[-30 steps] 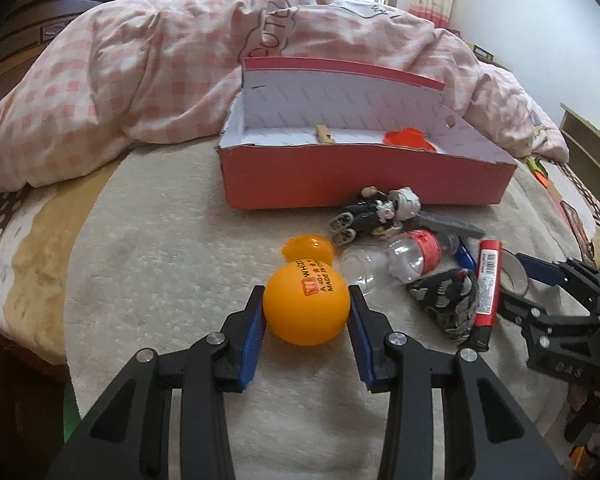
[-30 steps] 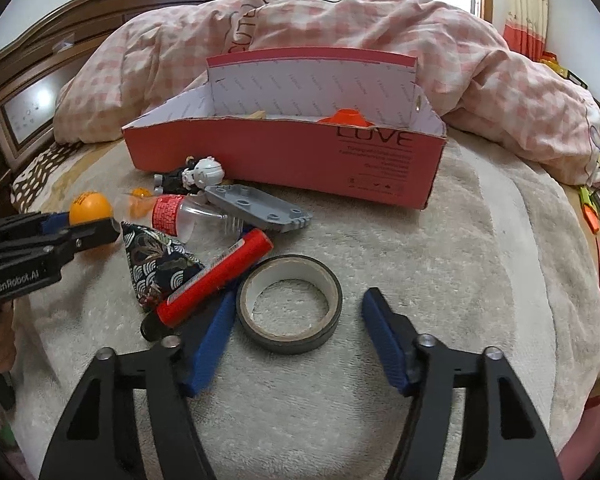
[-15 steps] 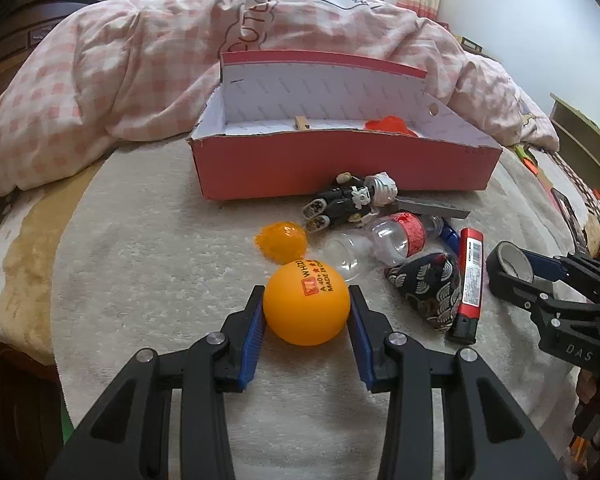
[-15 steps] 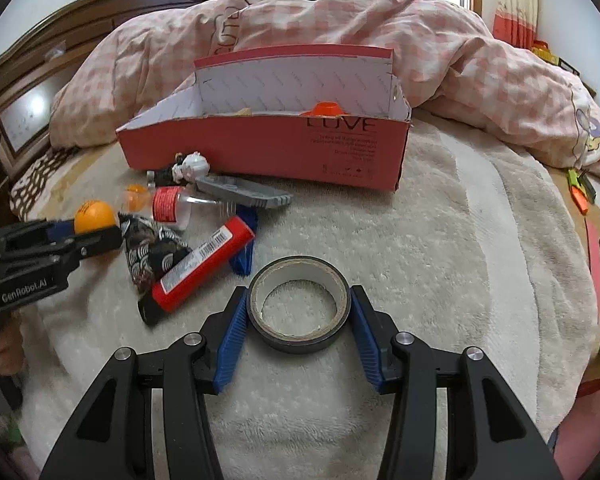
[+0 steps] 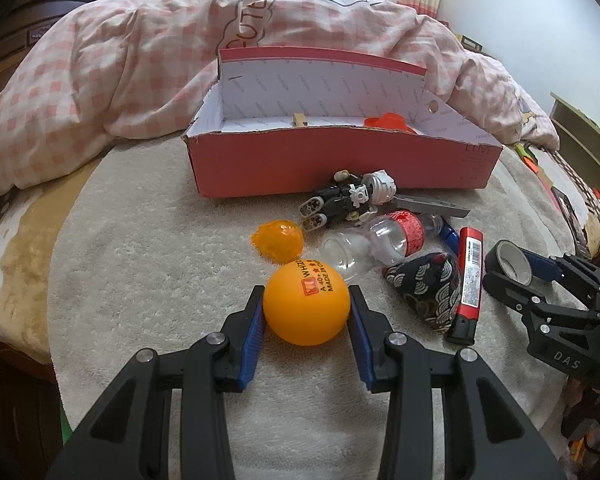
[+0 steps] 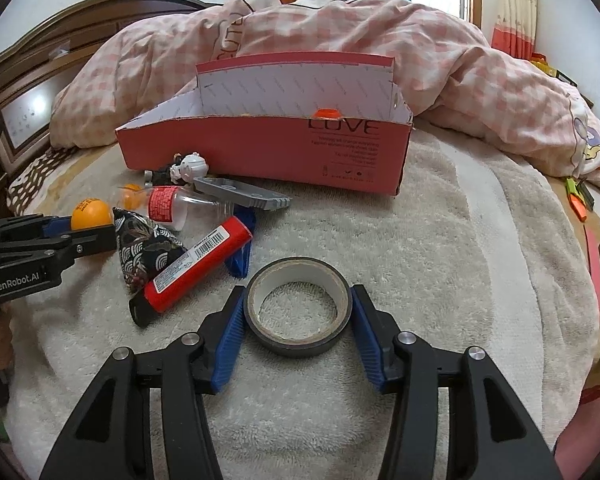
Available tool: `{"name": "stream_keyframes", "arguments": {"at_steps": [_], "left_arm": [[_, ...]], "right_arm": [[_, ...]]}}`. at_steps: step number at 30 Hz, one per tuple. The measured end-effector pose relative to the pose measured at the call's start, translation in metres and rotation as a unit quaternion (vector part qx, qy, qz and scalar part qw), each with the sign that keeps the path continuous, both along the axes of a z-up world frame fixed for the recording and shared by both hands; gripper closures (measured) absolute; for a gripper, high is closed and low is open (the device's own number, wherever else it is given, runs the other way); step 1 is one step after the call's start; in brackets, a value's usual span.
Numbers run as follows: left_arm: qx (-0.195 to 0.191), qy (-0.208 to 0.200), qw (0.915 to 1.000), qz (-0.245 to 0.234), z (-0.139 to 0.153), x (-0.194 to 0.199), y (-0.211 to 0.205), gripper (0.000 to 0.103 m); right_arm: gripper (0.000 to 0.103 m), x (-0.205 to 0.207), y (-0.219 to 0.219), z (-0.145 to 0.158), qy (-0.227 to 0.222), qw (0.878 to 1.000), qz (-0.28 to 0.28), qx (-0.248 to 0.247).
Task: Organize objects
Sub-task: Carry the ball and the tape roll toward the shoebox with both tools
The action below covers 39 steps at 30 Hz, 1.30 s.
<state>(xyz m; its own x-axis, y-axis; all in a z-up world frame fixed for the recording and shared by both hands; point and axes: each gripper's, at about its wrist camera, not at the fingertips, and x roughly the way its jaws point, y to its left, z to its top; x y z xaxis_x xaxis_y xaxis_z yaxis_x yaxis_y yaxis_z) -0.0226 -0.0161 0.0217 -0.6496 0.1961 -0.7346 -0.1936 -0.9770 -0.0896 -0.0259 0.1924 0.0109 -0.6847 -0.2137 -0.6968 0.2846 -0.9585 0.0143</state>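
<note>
My left gripper (image 5: 306,308) is shut on an orange ping-pong ball (image 5: 306,303) and holds it above the towel; the ball also shows in the right wrist view (image 6: 90,213). My right gripper (image 6: 298,316) is shut on a grey tape roll (image 6: 298,306), which also shows in the left wrist view (image 5: 508,260). The open pink cardboard box (image 5: 340,164) stands behind the loose objects, with an orange item (image 5: 386,122) inside. It also shows in the right wrist view (image 6: 268,156).
On the towel lie a toy robot (image 5: 348,198), an empty plastic bottle (image 5: 376,242), an orange plastic shell (image 5: 277,238), a patterned pouch (image 5: 424,286), a red tube (image 5: 470,276) and a grey plate (image 6: 242,196). A pink checked quilt (image 5: 120,68) is heaped behind the box.
My right gripper closed on the tape roll, then lifted it slightly. My left gripper drew back with the ball and rose, so the box and clutter look farther off.
</note>
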Motion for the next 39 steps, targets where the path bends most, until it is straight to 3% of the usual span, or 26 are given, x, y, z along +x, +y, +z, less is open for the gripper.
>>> {"name": "stream_keyframes", "arguments": {"at_steps": [19, 39], "left_arm": [[0.002, 0.011, 0.9999, -0.002, 0.015, 0.001, 0.003, 0.064], [0.004, 0.024, 0.9995, -0.019, 0.027, 0.004, 0.009, 0.065]], "right_arm": [[0.053, 0.003, 0.004, 0.008, -0.009, 1.0, 0.001, -0.02], [0.053, 0.009, -0.001, 0.028, 0.011, 0.999, 0.015, -0.026]]}}
